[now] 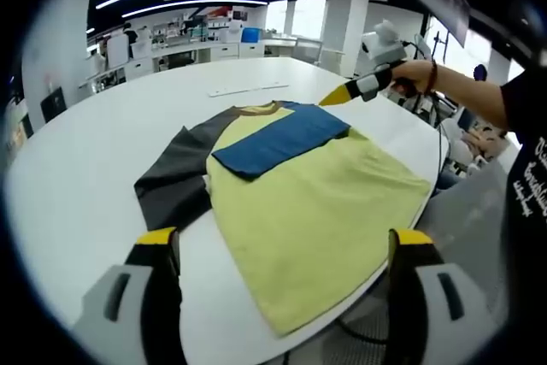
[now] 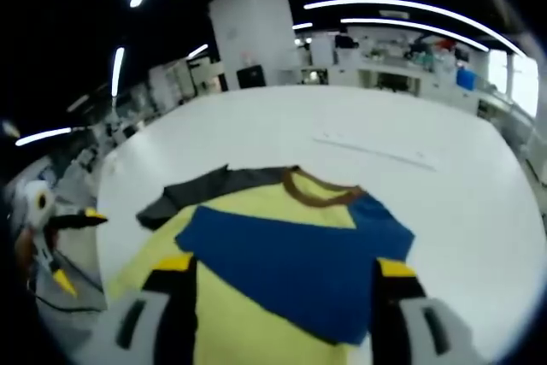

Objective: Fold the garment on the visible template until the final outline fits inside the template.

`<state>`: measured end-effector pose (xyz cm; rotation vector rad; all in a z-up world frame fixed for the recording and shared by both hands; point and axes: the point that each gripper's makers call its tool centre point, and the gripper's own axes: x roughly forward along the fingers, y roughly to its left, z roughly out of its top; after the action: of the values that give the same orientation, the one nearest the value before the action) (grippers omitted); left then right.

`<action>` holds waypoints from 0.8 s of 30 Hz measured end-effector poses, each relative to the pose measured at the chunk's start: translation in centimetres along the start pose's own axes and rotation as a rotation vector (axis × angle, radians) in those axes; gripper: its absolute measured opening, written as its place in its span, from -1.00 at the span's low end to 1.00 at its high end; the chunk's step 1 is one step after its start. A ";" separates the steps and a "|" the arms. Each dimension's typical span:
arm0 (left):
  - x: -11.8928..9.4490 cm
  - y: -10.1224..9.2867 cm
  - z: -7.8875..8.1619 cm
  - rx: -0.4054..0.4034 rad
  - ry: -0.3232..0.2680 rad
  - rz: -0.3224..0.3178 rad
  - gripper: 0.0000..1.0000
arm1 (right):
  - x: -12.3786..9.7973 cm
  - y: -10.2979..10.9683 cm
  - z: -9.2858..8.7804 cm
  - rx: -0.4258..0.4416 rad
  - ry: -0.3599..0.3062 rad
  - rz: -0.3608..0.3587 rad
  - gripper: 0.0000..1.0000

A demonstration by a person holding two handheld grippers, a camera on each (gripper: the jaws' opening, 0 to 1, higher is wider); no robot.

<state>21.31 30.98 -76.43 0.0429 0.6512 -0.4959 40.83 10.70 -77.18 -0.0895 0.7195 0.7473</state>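
1. Hovering: left gripper (image 1: 280, 250) spread wide, empty, above the near hem of the yellow shirt (image 1: 316, 211).
2. Right gripper (image 2: 280, 278) likewise released, over the blue sleeve (image 2: 299, 254), already folded across the chest.
3. Gray sleeve (image 1: 175, 181) lies unfolded, ahead-left of the left jaws.
4. Risk: hem sits at the white table (image 1: 85, 177) edge; a careless pull could slide it off.
5. Risk: pinching both layers drags the blue fold loose.

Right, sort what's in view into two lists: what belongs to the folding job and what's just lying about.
Belongs to the job:
- yellow T-shirt with blue sleeve folded across it and dark grey sleeve spread out
- left gripper, open
- right gripper, open

Lying about:
- thin white strip on the round white table
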 end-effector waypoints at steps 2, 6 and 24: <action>0.2 0.1 0.1 -0.001 -0.002 0.001 0.94 | -0.4 -0.9 -0.4 0.001 -0.006 -0.014 0.45; 0.7 0.7 0.1 -0.004 -0.003 0.014 0.83 | -1.1 -2.3 -1.5 0.016 -0.010 -0.033 0.21; 3.3 3.4 -0.6 -0.047 0.020 0.072 0.08 | -2.6 -6.7 -6.1 0.062 0.028 -0.102 -0.59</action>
<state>24.80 32.64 -79.25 0.0271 0.6786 -0.4111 40.47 2.27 -81.33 -0.0795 0.7583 0.6273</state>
